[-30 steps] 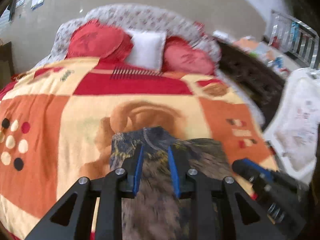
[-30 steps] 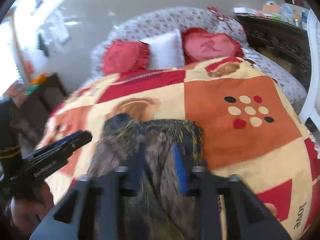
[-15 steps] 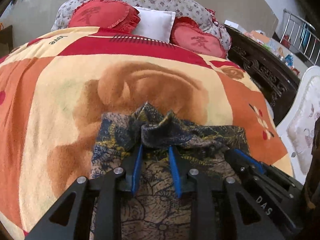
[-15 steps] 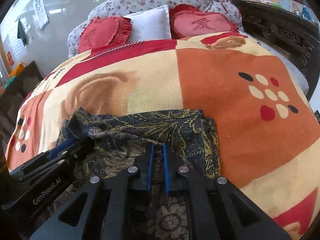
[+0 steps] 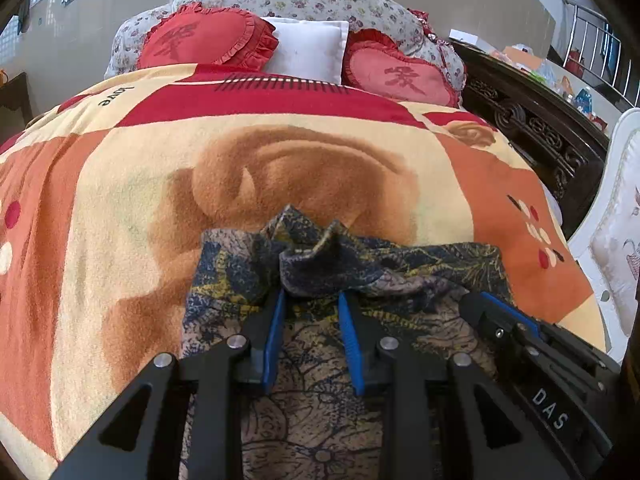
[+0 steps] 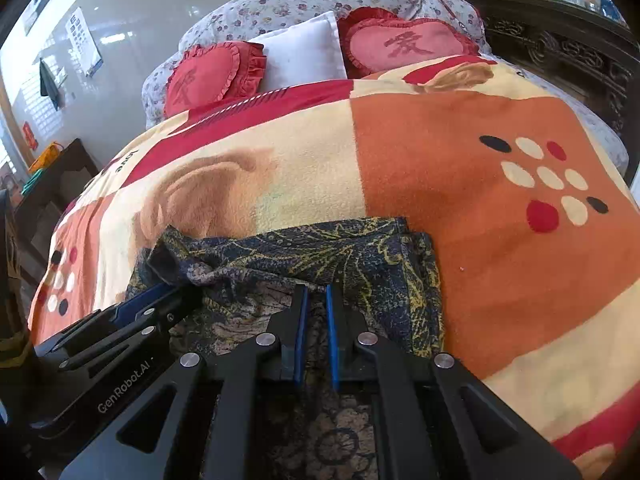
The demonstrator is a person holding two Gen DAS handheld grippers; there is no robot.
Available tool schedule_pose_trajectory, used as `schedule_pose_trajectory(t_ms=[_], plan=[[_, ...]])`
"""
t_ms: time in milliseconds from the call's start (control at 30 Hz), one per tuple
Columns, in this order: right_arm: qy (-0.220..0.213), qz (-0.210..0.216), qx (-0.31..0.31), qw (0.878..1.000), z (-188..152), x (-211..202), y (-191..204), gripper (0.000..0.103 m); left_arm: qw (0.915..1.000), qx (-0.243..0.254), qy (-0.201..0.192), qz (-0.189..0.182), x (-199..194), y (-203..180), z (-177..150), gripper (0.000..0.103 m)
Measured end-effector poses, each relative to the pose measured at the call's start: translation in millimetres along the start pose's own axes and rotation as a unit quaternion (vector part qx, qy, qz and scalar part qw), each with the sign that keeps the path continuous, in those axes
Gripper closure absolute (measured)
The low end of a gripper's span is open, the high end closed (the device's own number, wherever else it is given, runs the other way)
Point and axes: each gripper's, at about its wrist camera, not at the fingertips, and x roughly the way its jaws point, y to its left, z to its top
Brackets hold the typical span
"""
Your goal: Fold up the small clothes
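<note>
A dark navy and brown garment (image 5: 420,264) with a yellow floral print lies on the orange and cream blanket (image 5: 120,200), its far edge folded back over itself. My left gripper (image 5: 312,294) is shut on a bunched fold at the garment's left end, and the cloth puckers up between the blue pads. My right gripper (image 6: 316,287) pinches the folded edge of the garment (image 6: 380,256) near its right end, jaws almost together. Each view shows the other gripper beside it: the right gripper (image 5: 492,312) and the left gripper (image 6: 160,296). Both rest low on the bed.
Two red heart cushions (image 5: 208,40) and a white pillow (image 5: 308,52) lean at the head of the bed. Dark carved wooden furniture (image 5: 540,128) runs along the right side, with a white padded chair (image 5: 616,240) nearer. A dark side table (image 6: 52,184) stands left.
Both grippers have come down toward the bed with the garment's edge, laying it folded over the lower part. The right jaws have narrowed. In the last half second nothing moved.
</note>
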Motion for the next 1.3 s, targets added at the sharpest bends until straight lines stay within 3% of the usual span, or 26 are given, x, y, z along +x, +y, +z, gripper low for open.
schedule_pose_trajectory(t_ms=[733,900,967,1033,1133,1167,1233,1300], plan=[[-0.001,0.005,0.003,1.0,0,0,-1,0.079,1.0,-0.001,0.0,0.0,-1,-2,0,0.075],[-0.002,0.024,0.017,1.0,1,1,-7,0.079,0.9998,0.011,0.008,0.012,-2,-6,4,0.074],[-0.002,0.028,0.021,0.999,1,0,-8,0.079,0.9994,0.017,0.031,-0.001,-7,-5,13,0.07],[0.001,0.038,0.028,0.999,2,-2,-10,0.079,0.998,-0.006,0.044,-0.044,-31,13,27,0.066],[0.033,0.045,0.048,0.997,10,-14,-14,0.077,0.9975,-0.013,0.011,-0.068,-71,47,34,0.033],[0.028,0.027,0.05,0.998,11,-28,-12,0.076,0.9974,-0.006,-0.002,-0.072,-86,66,29,0.029],[-0.011,-0.002,0.03,0.999,3,-65,-4,0.071,0.9956,-0.011,0.022,-0.09,-89,92,14,0.03],[-0.043,0.007,0.009,0.999,-17,-99,7,0.063,0.9913,-0.033,0.058,-0.114,-81,111,-6,0.031]])
